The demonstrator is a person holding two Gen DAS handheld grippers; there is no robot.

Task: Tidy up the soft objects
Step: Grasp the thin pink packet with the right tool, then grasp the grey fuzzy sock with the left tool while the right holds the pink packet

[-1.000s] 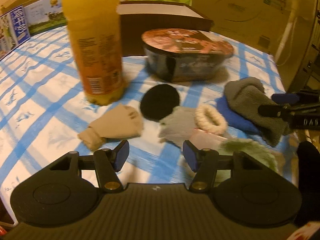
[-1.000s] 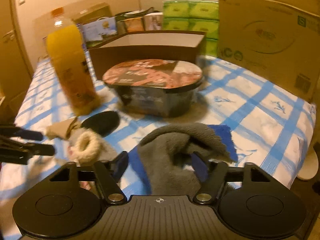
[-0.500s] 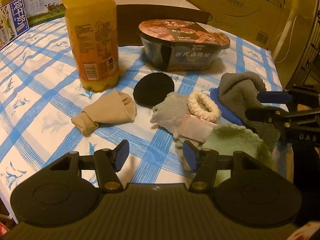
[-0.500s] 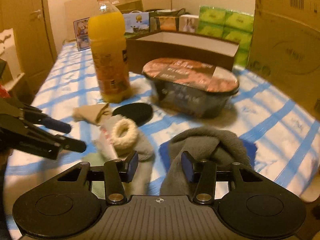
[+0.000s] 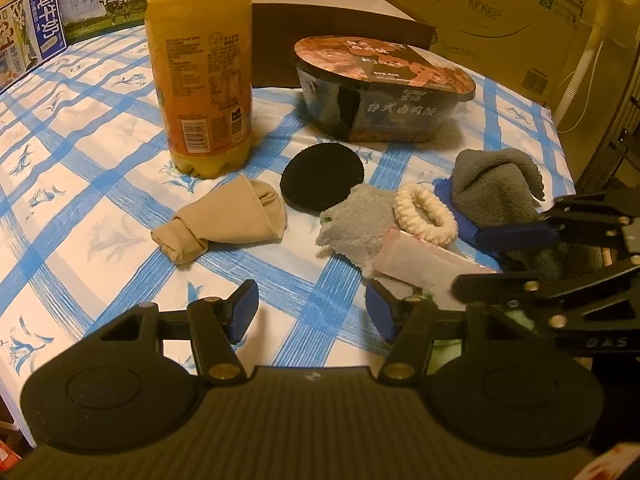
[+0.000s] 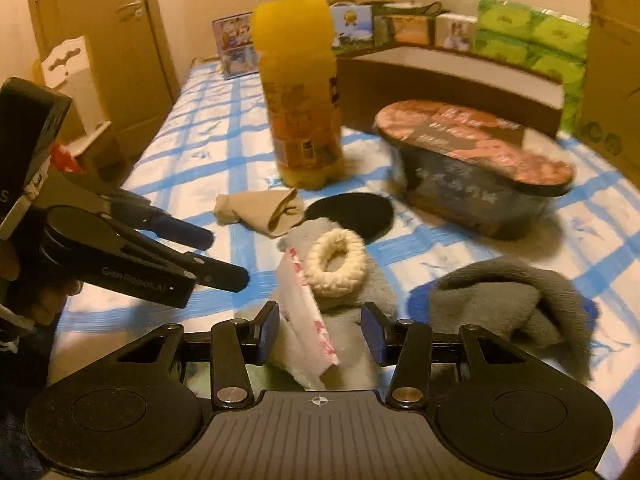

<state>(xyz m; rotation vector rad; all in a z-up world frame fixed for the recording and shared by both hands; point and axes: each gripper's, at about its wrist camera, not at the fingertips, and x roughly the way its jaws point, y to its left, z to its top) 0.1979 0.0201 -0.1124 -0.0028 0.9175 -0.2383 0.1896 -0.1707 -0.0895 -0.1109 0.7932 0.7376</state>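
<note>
Your soft things are all still loose on the bed (image 5: 80,168), none of them sorted yet as far as these views show. The pink-and-white packet (image 6: 304,320) leans tilted at the near edge of the pile, on a pale grey cloth (image 5: 356,220) with a cream scrunchie (image 5: 426,212) on top. Just beside them to the right sits the grey sock (image 6: 512,304), bunched over something blue. A green fluffy piece is mostly hidden under the tools, so I cannot say much of it. To the left lie the tan sock (image 5: 228,220), rolled at one end, and the black pad (image 5: 322,176), touching the grey cloth's edge.

Your right tool (image 6: 318,330) straddles the packet; its jaws have just been closing, with the packet and cloth between them, but the pads do not look pressed on either side, so I judge the grip not made. Your left tool (image 5: 312,312) hangs apart over bare sheet, near the tan sock, with nothing in it.

Behind the pile stand the juice bottle (image 5: 200,64) and the sealed food bowl (image 5: 384,92), and behind those an open brown box (image 6: 448,84), which I take to be the likely place for the soft things; what is inside it cannot be seen. So you look to be at the first pick, with everything left to move.
</note>
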